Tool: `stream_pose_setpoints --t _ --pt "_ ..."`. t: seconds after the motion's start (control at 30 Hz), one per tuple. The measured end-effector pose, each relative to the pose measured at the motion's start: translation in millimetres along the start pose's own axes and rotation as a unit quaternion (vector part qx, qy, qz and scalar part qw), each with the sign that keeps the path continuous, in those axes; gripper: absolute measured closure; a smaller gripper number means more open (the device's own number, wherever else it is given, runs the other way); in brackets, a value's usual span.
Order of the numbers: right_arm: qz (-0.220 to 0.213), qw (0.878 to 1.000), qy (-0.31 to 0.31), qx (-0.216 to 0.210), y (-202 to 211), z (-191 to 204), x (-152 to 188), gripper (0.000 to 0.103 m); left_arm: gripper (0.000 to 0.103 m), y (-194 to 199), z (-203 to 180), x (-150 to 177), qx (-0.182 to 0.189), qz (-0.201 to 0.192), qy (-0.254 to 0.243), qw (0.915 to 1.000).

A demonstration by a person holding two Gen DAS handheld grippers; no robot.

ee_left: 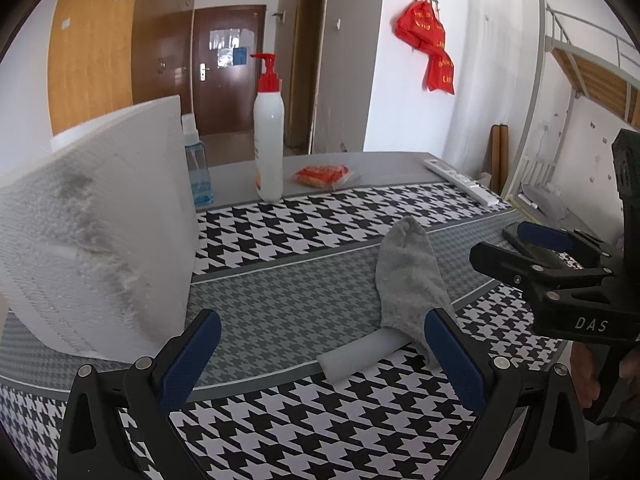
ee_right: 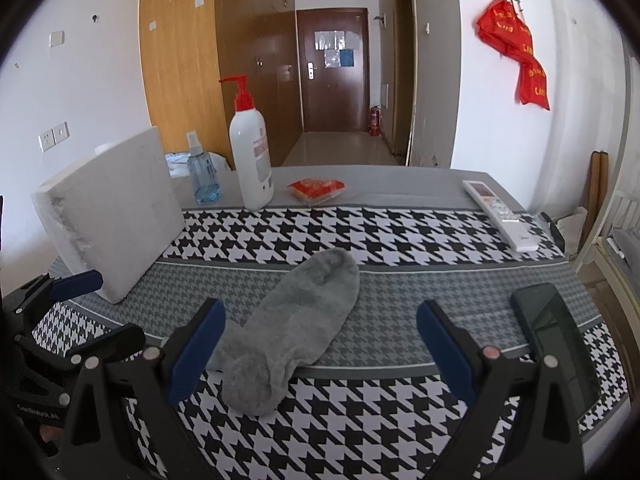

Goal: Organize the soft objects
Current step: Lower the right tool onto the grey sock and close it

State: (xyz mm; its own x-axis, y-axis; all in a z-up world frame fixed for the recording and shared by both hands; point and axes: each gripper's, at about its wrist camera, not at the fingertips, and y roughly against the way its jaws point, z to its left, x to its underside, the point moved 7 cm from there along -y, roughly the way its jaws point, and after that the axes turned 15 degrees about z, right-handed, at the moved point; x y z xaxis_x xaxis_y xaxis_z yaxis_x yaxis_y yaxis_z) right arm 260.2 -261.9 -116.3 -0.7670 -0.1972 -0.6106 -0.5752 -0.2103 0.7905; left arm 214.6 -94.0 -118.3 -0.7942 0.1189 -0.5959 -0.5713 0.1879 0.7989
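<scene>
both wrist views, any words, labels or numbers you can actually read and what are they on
"DAS": white letters on the black body of the right gripper, seen in the left wrist view.
Left gripper body: small white lettering, too blurred to read.
Red bags on the wall hooks: yellow print, too blurred to read.
White pump bottle: label print, too small to read.
Remote control: button markings, too small to read.
Papers on the door: unreadable.

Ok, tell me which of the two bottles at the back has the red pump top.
The tall white bottle with the red pump; the shorter clear blue spray bottle on its left has a clear nozzle.
</scene>
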Motion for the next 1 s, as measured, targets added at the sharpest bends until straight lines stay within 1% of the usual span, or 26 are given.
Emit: stream_pose_setpoints --t 0.2,0.27,0.37,0.53,0.67,0.73,0.83,0.93,0.97,1.0 --pt "0.009 1.0 0.0 0.0 -9 -4 -3 0.005 0.001 -7 -3 1 -0.004 0.011 -0.013 0.9998" --pt "0.012 1.0 -0.001 0.0 -12 -6 -3 0.005 0.001 -10 -3 1 0.001 0.015 -0.015 0.9998" --pt "0.018 1.0 -0.003 -0.002 -15 -9 -4 0.005 0.001 -15 -6 2 0.015 0.026 -0.032 0.999" --pt "0.02 1.0 -0.003 -0.009 -18 -10 -6 0.005 0.001 -22 -9 2 0.008 0.038 -0.055 0.9977" --pt "0.034 0.999 -0.006 -0.005 -26 -13 -6 0.005 0.002 -32 -14 5 0.019 0.056 -0.075 0.9955" --pt "0.037 0.999 -0.008 -0.008 -28 -14 -6 0.005 0.009 -37 -16 7 0.025 0.066 -0.087 0.9937" --pt "0.038 0.999 -0.012 -0.011 -29 -15 -7 0.005 0.016 -44 -18 9 0.033 0.082 -0.096 0.9914" --pt "0.042 0.999 -0.015 -0.012 -30 -16 -7 0.005 0.023 -48 -18 10 0.037 0.089 -0.1 0.9903" --pt "0.042 0.999 -0.016 -0.012 -30 -17 -7 0.005 0.023 -49 -19 11 0.04 0.092 -0.102 0.9897" --pt "0.043 0.999 -0.017 -0.013 -30 -17 -7 0.005 0.027 -51 -19 12 0.043 0.096 -0.103 0.9891"
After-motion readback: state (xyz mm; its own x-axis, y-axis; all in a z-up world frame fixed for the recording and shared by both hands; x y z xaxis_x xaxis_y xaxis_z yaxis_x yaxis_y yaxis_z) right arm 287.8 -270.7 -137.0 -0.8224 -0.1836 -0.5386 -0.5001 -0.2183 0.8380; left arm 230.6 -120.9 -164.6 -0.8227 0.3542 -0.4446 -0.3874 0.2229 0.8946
